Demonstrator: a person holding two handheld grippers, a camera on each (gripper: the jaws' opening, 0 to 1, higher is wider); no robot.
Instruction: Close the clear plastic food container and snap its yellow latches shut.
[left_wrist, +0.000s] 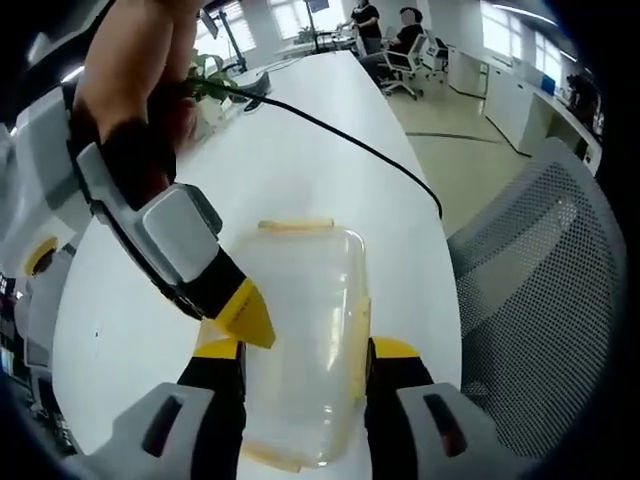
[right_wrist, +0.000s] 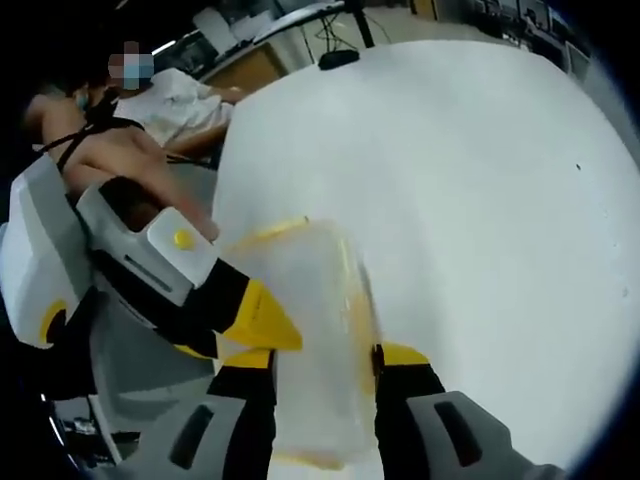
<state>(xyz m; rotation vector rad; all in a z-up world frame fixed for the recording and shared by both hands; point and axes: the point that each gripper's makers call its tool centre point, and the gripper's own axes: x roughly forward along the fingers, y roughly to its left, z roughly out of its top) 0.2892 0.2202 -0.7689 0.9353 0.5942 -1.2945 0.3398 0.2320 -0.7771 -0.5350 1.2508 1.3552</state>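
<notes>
Left gripper view showed the clear container on the white table, clenched between the left gripper jaws to steady it; the right gripper likewise grasped it.

You get bright, even daylight in the left gripper view, coming from the windows at the far end of the room. The white table nearly washes out, with only soft shadows on it. Your right gripper view is softer: the clear container smears with blur. Both views bend strongly toward their edges.
</notes>
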